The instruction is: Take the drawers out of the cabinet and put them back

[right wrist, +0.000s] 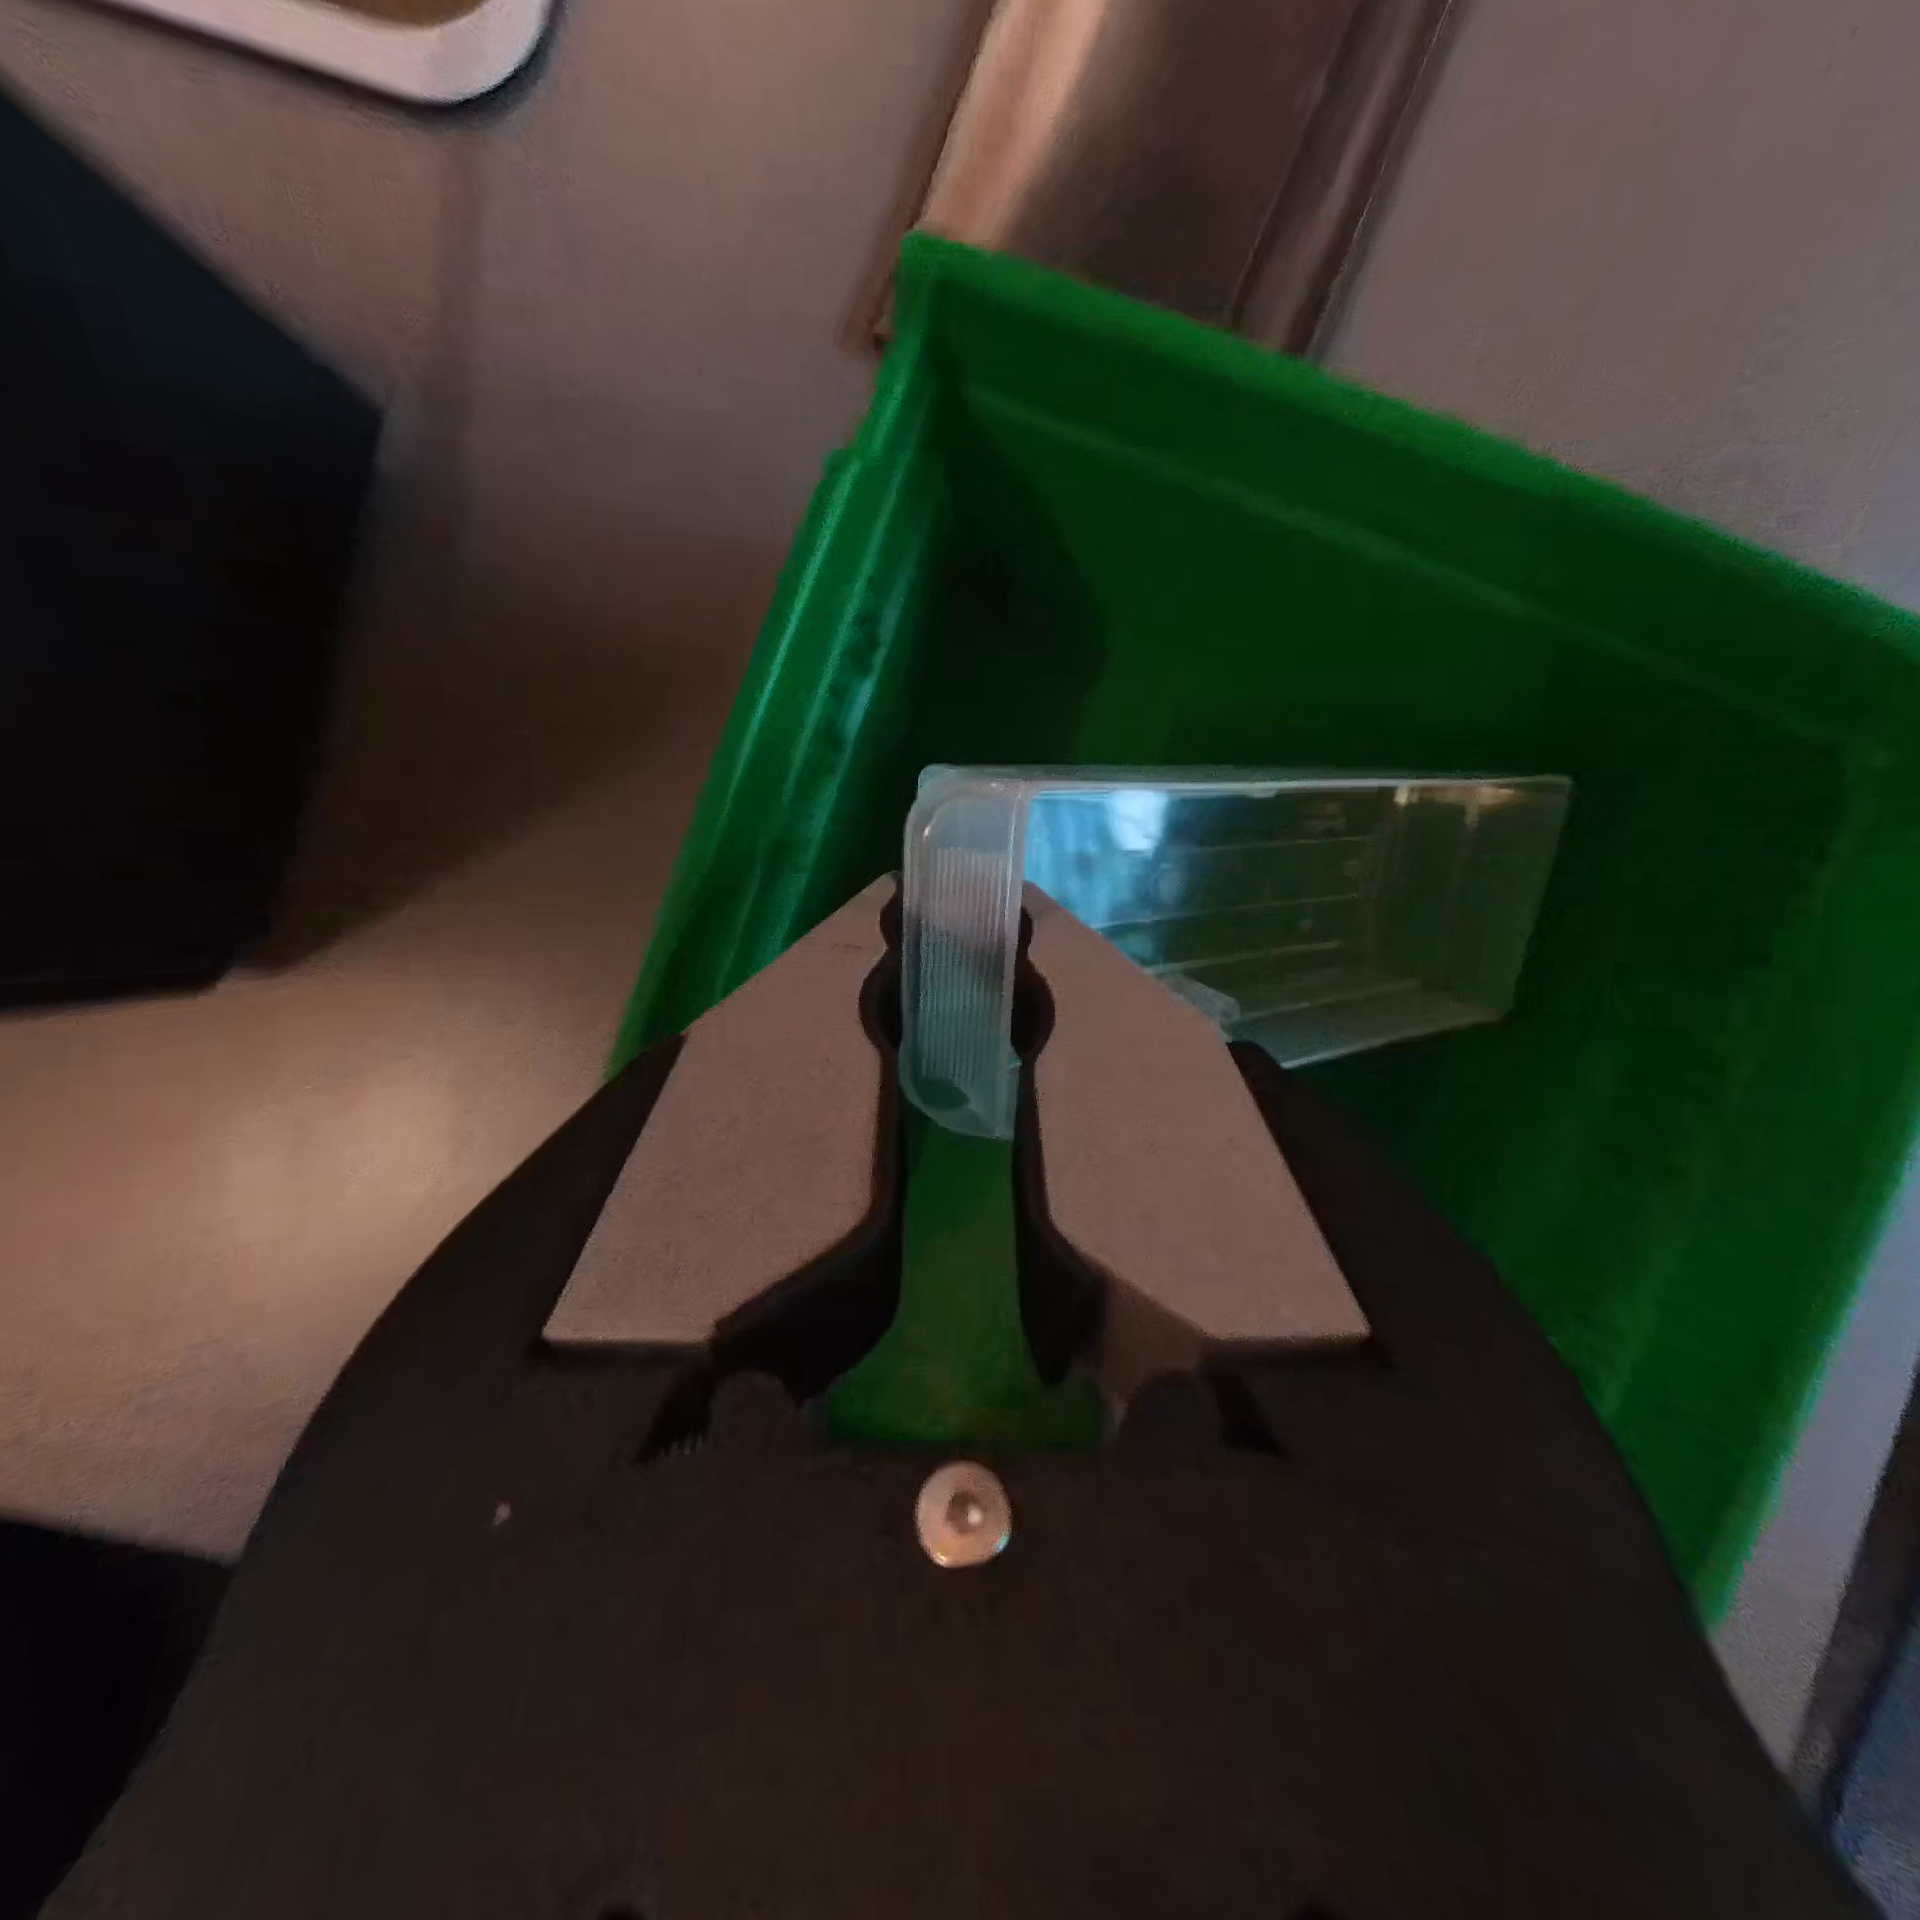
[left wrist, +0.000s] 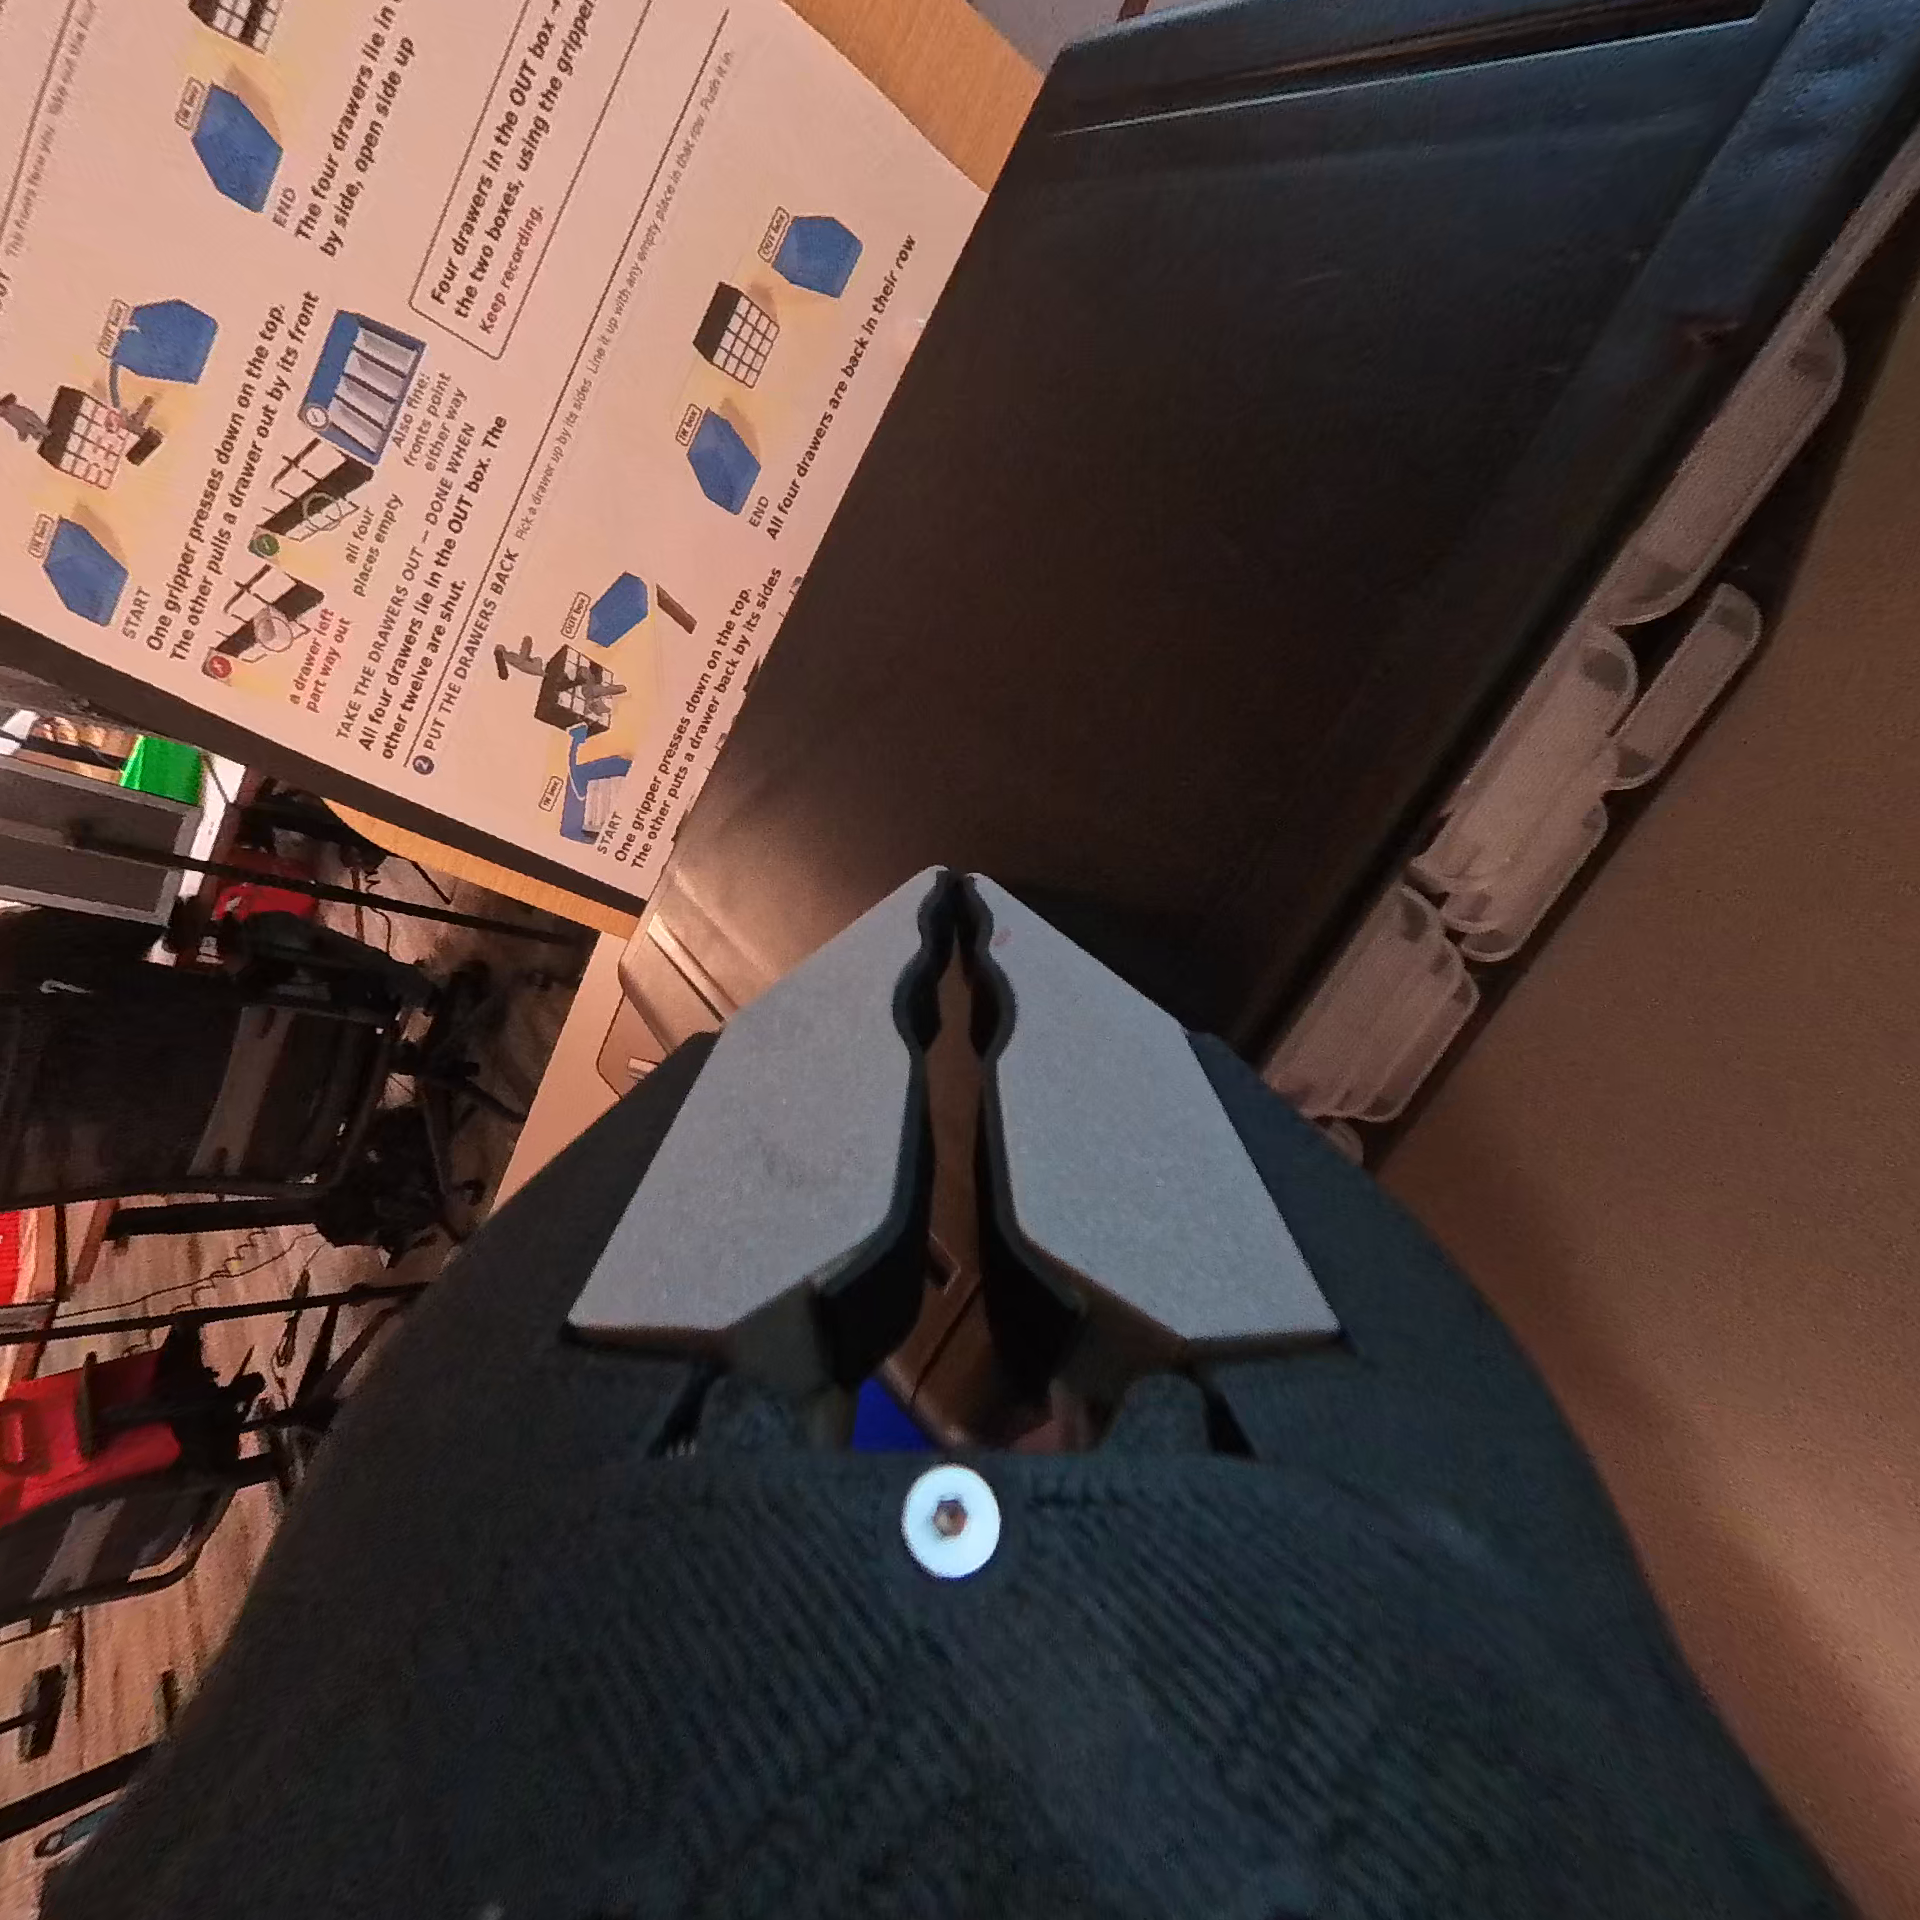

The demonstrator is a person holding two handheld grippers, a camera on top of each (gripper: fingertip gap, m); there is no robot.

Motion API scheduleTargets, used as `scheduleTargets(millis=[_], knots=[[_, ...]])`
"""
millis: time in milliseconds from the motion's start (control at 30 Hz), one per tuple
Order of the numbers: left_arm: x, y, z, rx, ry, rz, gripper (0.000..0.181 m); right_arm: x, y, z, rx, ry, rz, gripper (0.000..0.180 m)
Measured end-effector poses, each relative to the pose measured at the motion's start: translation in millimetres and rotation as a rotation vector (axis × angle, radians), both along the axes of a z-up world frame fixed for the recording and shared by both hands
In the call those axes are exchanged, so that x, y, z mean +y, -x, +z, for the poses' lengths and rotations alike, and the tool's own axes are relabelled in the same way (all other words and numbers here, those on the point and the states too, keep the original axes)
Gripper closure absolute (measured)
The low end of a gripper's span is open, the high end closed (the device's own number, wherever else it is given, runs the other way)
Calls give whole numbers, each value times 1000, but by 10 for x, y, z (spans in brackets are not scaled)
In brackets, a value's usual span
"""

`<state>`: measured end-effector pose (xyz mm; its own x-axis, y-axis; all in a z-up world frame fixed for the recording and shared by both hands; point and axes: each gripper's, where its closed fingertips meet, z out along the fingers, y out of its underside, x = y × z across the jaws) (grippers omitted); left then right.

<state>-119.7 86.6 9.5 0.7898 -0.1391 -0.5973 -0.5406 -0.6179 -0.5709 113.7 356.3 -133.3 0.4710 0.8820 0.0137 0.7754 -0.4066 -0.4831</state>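
Note:
My left gripper is shut and empty, with its tips on or just above the flat top of the black cabinet. Several clear drawer fronts stick out along the cabinet's right side. My right gripper is shut on the front tab of a clear plastic drawer. It holds the drawer over the inside of a green box. I cannot tell whether the drawer touches the box floor. The cabinet shows as a dark block at the left of the right wrist view.
A printed instruction sheet lies on the wooden table beside the cabinet. Beyond the table edge are tripods, chairs and cables on the floor. A shiny metal post stands behind the green box. A white-edged item lies at the far left.

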Motion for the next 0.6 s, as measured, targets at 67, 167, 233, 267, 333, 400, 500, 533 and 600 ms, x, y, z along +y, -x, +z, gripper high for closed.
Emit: scheduleTargets(millis=[67, 167, 233, 267, 333, 400, 500, 533, 600], knots=[[-1, -5, 1, 14, -2, -7, 181, 160, 92, -132, -14, 23, -27, 152], [-4, -17, 2, 49, -6, -21, 181, 288, 136, -50, 50, -36, -46, 139], [-1, -19, 1, 63, -5, -24, 181, 277, 126, 98, 114, -86, -32, 139], [-1, -19, 2, 59, -5, -25, 181, 259, 91, 152, 124, -101, -28, 136], [-1, -25, 1, 34, -8, -31, 181, 213, -15, 254, 122, -127, -27, 135], [-3, -31, 3, 14, -11, -37, 181, 83, -52, 447, 172, -148, -1, 138], [-4, -31, 3, 17, -11, -37, 181, -417, 39, 889, 334, -155, 108, 144], [-2, -29, 1, 20, -8, -35, 181, -670, 98, 1029, 402, -148, 161, 145], [0, -24, 1, 18, -5, -32, 181, -1239, 225, 1195, 533, -103, 247, 143]])
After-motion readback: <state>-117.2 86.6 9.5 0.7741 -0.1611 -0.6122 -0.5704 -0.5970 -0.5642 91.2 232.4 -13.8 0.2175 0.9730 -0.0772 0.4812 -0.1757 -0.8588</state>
